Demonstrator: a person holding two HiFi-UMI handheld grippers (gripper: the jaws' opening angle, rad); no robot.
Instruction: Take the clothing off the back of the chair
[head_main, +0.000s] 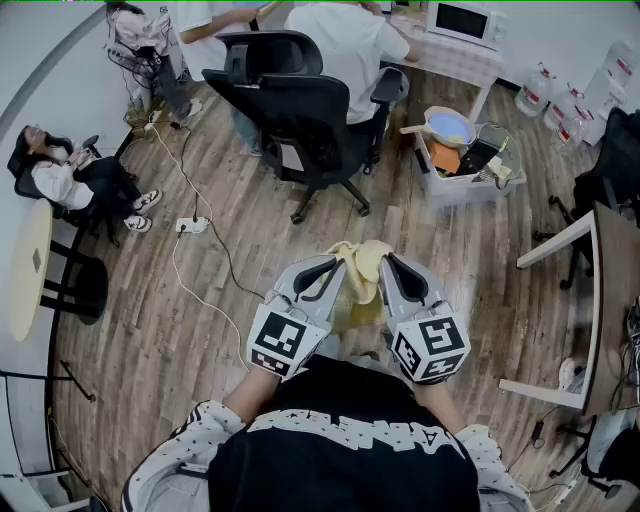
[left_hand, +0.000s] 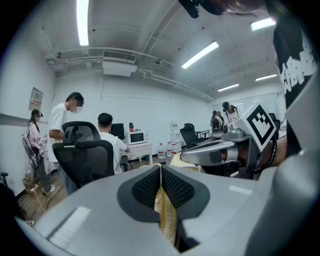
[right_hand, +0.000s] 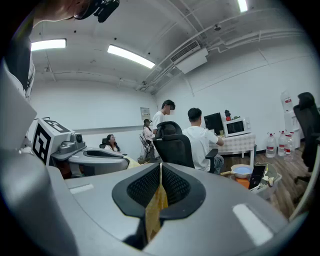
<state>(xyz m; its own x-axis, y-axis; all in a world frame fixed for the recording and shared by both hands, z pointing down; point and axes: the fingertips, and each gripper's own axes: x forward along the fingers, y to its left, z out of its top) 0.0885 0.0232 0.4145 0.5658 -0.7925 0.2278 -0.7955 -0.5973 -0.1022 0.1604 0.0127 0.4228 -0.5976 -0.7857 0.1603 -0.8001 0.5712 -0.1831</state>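
Left gripper (head_main: 325, 272), right gripper (head_main: 397, 272): each clamped on the cloth (head_main: 362, 258). I should hold both pinches firm, hands level, lest it slip.

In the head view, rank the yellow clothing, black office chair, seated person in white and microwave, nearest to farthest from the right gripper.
1. Yellow clothing, pinched in the fingers of the right gripper.
2. Black office chair, ahead on the floor.
3. Seated person in white, beyond the chair.
4. Microwave, farthest back, upper right.
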